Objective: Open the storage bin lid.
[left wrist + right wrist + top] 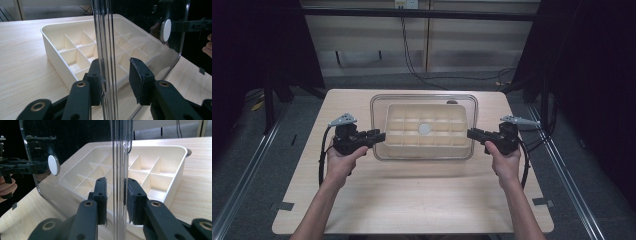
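Left gripper and right gripper each clamped the clear lid above the compartment tray mid-table.

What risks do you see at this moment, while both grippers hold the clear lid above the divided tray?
1. The left gripper and right gripper pinch only the thin edges of the clear lid, so it may slip or tilt.
2. The lid looks wider than the cream divided tray; lowered off-centre, it could nudge the tray.
3. The lid's white knob is not gripped, so nothing supports the middle.
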Action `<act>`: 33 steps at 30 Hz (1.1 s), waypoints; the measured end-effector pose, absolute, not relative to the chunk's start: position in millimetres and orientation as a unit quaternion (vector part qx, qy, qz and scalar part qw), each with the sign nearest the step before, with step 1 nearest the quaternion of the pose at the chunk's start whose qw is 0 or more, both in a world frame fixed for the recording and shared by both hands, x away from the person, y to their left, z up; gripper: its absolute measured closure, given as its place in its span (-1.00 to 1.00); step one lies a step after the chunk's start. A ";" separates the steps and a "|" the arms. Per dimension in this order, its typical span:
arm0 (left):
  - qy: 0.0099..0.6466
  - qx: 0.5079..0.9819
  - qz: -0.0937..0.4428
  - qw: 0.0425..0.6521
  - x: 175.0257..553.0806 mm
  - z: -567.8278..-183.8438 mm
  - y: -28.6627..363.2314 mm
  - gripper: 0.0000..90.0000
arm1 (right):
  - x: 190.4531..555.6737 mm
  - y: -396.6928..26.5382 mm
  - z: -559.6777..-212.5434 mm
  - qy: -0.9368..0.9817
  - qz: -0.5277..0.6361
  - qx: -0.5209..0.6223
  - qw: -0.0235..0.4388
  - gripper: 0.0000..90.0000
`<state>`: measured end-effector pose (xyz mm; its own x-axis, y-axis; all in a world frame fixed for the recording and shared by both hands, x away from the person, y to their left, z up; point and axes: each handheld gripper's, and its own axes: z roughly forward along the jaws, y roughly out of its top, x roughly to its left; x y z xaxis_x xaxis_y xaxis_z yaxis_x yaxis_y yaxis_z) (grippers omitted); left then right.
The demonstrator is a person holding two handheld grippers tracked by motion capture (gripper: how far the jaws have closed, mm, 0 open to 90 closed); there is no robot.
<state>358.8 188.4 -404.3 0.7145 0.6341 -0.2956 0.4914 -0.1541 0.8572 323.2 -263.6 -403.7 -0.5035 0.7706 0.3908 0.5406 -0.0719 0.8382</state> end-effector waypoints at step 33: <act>0.359 0.783 0.063 0.504 326.6 -405.9 188.9 0.39 | 281.6 -263.3 -406.3 0.679 0.540 0.491 0.087 0.64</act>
